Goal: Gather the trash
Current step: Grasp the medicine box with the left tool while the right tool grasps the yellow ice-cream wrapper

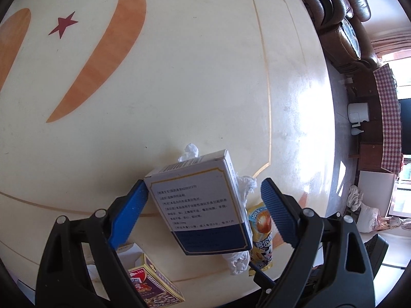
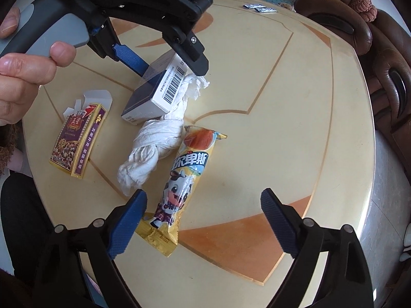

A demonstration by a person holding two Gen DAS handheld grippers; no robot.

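A white and navy medicine box [image 1: 203,205] sits between the open fingers of my left gripper [image 1: 205,197]; its left pad touches the box, the right pad stands apart. The right wrist view shows the box [image 2: 156,87] tilted, one end on the table, leaning on a twisted white tissue [image 2: 151,143]. The tissue [image 1: 240,259] pokes out behind the box. A yellow snack wrapper [image 2: 185,177] with a cartoon cow lies beside the tissue, also in the left wrist view [image 1: 260,238]. My right gripper [image 2: 204,208] is open above the wrapper's lower end.
A purple and gold card box [image 2: 77,141] with an open white flap lies at the left of the round cream table [image 2: 295,128]; it also shows in the left wrist view [image 1: 156,285]. Small foil packets [image 2: 259,7] lie at the far edge. Brown leather sofa [image 2: 385,77] surrounds the table.
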